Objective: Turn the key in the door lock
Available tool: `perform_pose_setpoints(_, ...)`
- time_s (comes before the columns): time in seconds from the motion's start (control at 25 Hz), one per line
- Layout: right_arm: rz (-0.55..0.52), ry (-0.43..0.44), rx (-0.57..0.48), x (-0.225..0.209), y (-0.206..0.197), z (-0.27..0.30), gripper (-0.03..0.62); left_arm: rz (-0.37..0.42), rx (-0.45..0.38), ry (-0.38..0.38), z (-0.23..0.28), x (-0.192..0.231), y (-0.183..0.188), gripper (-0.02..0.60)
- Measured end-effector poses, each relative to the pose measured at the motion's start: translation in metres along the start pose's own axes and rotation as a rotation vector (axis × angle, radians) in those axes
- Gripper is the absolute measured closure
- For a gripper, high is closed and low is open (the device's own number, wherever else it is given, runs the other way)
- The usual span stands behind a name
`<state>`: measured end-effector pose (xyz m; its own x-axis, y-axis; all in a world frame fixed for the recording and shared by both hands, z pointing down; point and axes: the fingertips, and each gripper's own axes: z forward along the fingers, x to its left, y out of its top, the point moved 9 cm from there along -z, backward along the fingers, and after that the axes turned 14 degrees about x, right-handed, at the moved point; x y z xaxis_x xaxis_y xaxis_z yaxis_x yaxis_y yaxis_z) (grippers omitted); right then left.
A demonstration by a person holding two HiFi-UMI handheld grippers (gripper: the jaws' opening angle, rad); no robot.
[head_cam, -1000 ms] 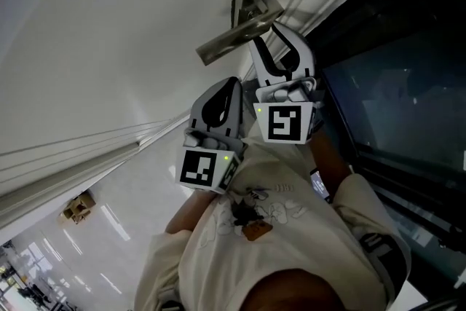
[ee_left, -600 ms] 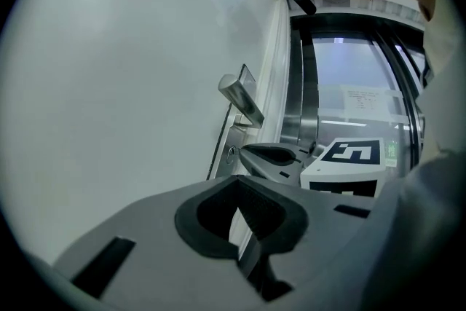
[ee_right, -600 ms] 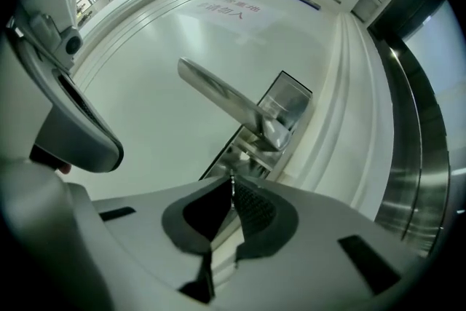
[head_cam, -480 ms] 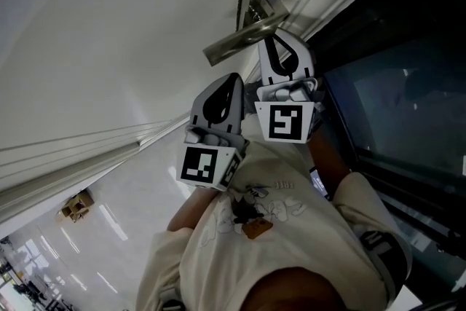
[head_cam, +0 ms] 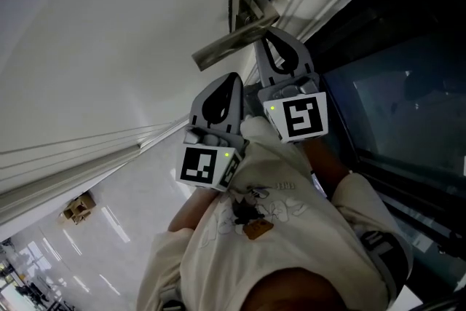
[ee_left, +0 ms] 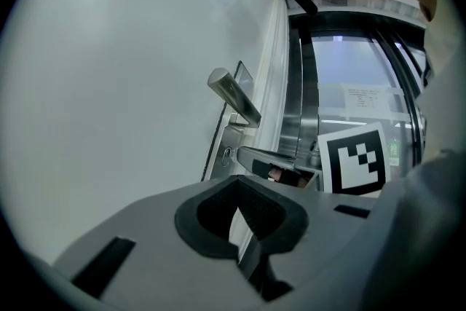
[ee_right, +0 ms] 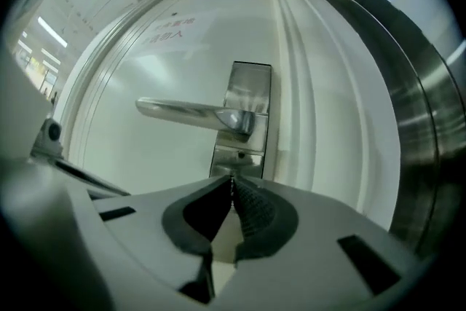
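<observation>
A white door (head_cam: 109, 33) carries a silver lever handle (ee_right: 193, 111) on a steel lock plate (ee_right: 247, 95). My right gripper (ee_right: 231, 178) is shut, its tips pressed to the plate just below the handle, where the keyhole is. Only a thin sliver of the key shows between its pads; the rest is hidden. In the head view the right gripper (head_cam: 264, 36) sits under the handle (head_cam: 222, 49), its marker cube tilted. My left gripper (head_cam: 234, 76) hangs shut and empty a little back from the door. The left gripper view shows the keyhole (ee_left: 227, 154) beside the right gripper's fingers (ee_left: 273, 159).
White frame mouldings (ee_right: 320, 105) run along the door's edge, with a steel and glass panel (head_cam: 393, 84) beyond them. A sign with red print (ee_right: 171, 29) is stuck on the door above the handle. The person's shirt (head_cam: 277, 244) fills the lower head view.
The right gripper's jaws closed at the lock below the handle, then the gripper rolled so that its marker cube tilted. The left gripper stayed where it was.
</observation>
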<state>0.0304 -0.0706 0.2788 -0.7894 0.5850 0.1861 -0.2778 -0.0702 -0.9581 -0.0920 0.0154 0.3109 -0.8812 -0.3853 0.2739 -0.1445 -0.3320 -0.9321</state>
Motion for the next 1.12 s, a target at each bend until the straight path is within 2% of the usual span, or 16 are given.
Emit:
perform_pose_setpoints(0.28,0.151,0.076,-0.006,-0.009,-0.004,0.001,0.577,0.005,0.021,-0.009,0.005,-0.002,-0.004,0.576)
perform_pose_setpoints(0.64,0.287,0.13,-0.02,-0.014,-0.006,0.002,0.577,0.008,0.047,-0.034,0.01,-0.008,-0.011,0.577)
perform_pose_setpoints(1.12,0.594,0.269,-0.033,-0.024,-0.014,0.004,0.576,0.008,0.033,-0.026,0.008,-0.009,-0.007,0.576)
